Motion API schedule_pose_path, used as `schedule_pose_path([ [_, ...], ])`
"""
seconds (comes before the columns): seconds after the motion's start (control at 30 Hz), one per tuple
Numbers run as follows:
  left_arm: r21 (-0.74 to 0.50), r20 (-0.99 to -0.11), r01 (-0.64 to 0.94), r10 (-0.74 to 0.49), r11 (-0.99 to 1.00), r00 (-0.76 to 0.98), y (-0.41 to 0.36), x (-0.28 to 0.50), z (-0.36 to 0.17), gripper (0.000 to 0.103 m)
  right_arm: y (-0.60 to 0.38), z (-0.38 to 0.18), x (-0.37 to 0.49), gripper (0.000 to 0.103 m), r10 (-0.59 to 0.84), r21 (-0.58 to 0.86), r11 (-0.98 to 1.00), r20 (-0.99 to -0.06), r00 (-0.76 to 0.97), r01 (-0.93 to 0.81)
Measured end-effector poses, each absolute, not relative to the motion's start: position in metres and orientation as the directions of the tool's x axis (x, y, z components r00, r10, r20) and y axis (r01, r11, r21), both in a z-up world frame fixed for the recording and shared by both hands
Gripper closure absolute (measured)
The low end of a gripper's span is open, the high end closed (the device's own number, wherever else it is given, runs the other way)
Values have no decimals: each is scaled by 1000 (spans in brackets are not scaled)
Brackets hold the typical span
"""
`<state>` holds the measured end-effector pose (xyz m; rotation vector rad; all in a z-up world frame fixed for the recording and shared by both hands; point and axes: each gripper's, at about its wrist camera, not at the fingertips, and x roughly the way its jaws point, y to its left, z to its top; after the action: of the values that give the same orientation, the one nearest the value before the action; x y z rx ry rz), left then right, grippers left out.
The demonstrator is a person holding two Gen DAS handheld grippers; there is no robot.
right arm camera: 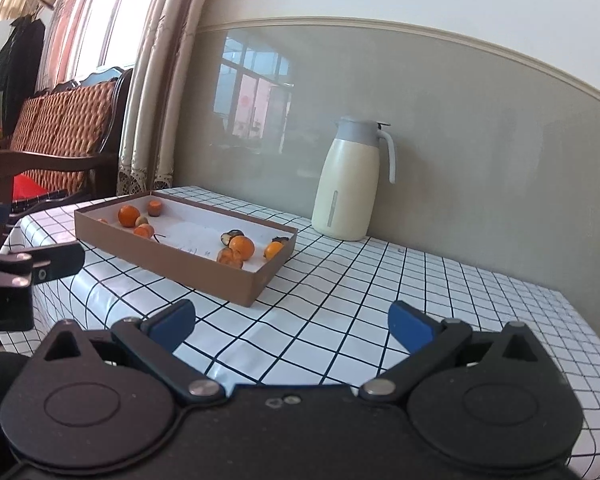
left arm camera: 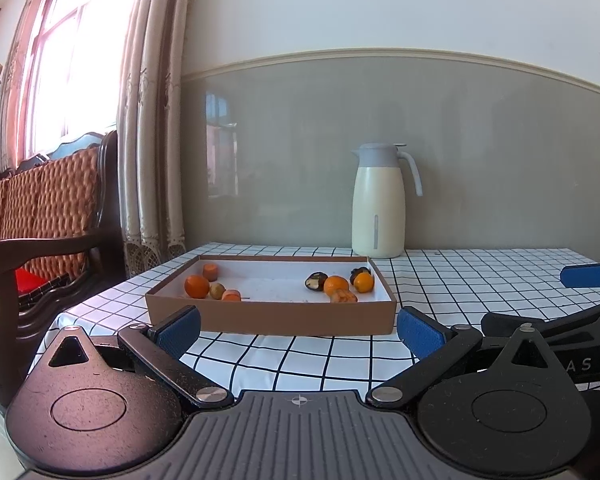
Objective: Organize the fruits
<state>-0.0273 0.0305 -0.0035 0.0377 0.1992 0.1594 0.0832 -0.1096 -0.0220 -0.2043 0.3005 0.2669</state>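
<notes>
Both tools, left (left arm camera: 298,330) and right (right arm camera: 292,326), wide open, empty, short of shallow brown cardboard box (left arm camera: 268,318); round oranges (left arm camera: 196,286) may roll under pinch.

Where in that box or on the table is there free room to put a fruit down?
The box has a bare white middle strip between the left fruit cluster and the right fruit cluster; both ends are crowded. The checked tablecloth is open right of the box and in front of the thermos jug.
</notes>
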Motion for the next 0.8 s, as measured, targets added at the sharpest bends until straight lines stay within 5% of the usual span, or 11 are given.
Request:
schedule_pose_path([
  [0.8, 62, -195, -153, 162, 986, 967, 28, -27, -4, 0, -112, -21, 85, 6, 228, -147, 947, -320, 920, -286],
])
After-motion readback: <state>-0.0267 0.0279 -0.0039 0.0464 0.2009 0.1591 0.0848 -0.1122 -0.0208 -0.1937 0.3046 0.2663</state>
